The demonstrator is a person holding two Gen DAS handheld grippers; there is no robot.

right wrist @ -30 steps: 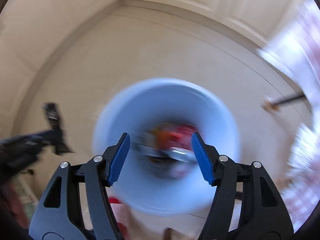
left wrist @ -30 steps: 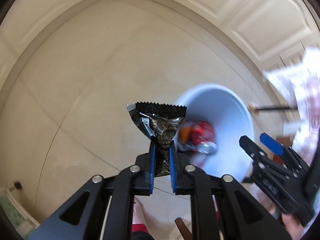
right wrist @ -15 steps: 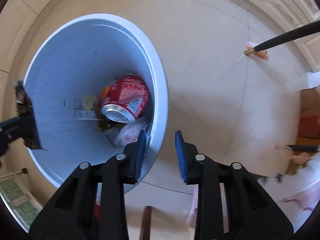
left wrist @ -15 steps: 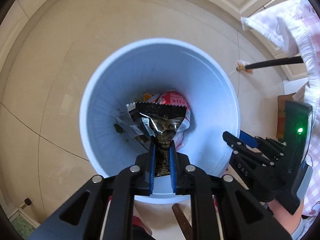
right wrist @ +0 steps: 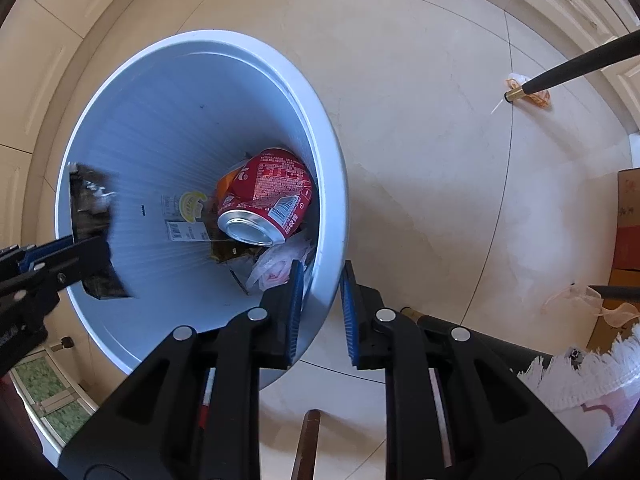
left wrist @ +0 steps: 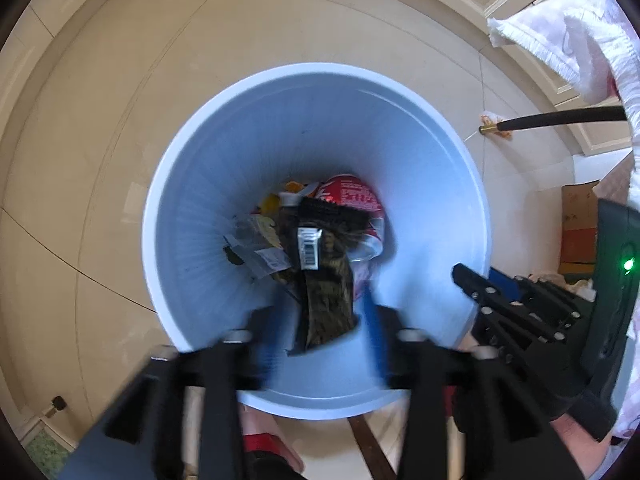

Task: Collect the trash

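A pale blue bin [left wrist: 400,128] stands on the tiled floor, holding a red can [left wrist: 352,196] and several wrappers. My left gripper [left wrist: 322,316] points down into it, and its blurred jaws are opening. A dark snack wrapper [left wrist: 326,280] hangs loose between them and no pad presses on it. The right wrist view shows that wrapper [right wrist: 94,216] at the bin's left wall [right wrist: 160,120], and the can [right wrist: 272,188] at the bottom. My right gripper [right wrist: 320,292] is shut on the bin's near rim, one finger inside and one outside.
A black pole with a brass tip [right wrist: 560,72] rests on the floor beside an orange scrap [right wrist: 536,96]. A cardboard box [right wrist: 628,232] and a white fringed cloth [right wrist: 580,376] sit at the right. A foot in a red slipper [left wrist: 264,440] is below the bin.
Both grippers came down over the bin. The right jaws closed from wide onto the rim. The left jaws, shut on the wrapper before, have spread, and the wrapper has slipped downward.
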